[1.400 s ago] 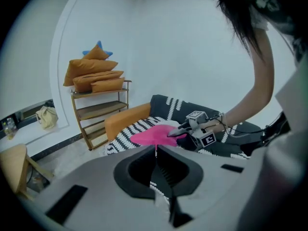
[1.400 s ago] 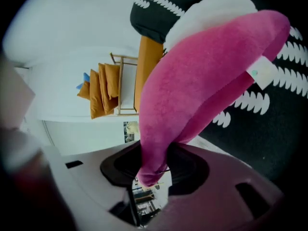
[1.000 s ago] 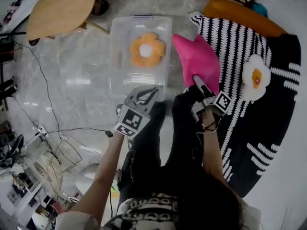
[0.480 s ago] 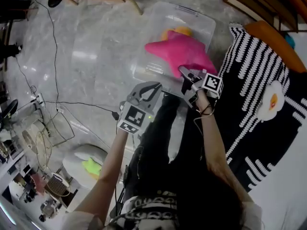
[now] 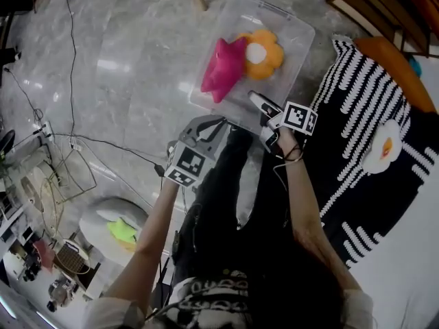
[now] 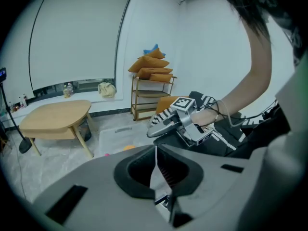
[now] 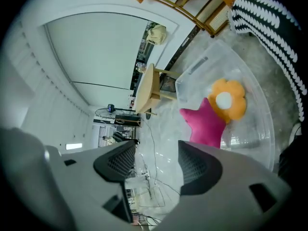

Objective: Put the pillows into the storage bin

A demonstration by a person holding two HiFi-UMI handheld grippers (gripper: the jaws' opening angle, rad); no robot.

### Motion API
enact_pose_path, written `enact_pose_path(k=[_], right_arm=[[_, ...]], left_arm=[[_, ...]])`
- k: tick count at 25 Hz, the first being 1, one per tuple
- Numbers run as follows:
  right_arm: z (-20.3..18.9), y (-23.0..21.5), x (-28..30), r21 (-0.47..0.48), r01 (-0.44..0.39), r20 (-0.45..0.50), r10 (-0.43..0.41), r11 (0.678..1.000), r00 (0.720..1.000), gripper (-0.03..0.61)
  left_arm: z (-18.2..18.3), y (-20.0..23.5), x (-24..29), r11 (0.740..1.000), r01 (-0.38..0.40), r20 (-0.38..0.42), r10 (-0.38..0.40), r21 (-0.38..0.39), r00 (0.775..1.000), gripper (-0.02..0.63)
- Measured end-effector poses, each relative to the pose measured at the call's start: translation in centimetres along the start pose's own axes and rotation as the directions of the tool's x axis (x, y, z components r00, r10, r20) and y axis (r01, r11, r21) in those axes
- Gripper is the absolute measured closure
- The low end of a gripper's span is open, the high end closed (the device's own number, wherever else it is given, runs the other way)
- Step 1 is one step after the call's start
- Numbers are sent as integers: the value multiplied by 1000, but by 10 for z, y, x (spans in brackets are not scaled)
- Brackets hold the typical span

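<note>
rug [image 5: 341,108]: egg pillow [image 5: 383,147] | storage bin [image 5: 299,52]: star pillow [image 5: 222,67], flower pillow [image 5: 260,53] | left gripper [image 5: 218,122]: jaws together, empty | right gripper [image 5: 255,98]: jaws just opening, apart, empty

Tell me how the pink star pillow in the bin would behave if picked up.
The pink star pillow looks puffy and plush, so it is probably light and squashy. Its pointed arms would likely bend rather than stay stiff.

The bin [image 5: 274,11] is clear glossy plastic; the pink pillow [image 5: 223,67] and orange pillow [image 5: 263,55] are soft matt cloth; the floor [image 5: 130,81] is polished stone.
</note>
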State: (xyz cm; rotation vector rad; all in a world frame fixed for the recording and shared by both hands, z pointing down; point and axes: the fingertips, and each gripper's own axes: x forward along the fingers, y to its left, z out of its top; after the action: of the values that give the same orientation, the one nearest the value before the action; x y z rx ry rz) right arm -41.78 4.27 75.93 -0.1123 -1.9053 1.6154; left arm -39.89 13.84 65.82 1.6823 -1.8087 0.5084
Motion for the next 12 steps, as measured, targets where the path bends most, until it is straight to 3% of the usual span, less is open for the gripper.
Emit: enact_pose_path(k=[7, 12], right_arm=[[38, -13, -60, 55, 22, 159, -31, 998, 987, 293], [70, -50, -148, 93, 18, 285, -44, 995, 957, 293]], left_arm=[[51, -26, 39, 989, 105, 20, -107, 100, 994, 603], [94, -80, 92, 966, 182, 12, -187, 185, 982, 603]])
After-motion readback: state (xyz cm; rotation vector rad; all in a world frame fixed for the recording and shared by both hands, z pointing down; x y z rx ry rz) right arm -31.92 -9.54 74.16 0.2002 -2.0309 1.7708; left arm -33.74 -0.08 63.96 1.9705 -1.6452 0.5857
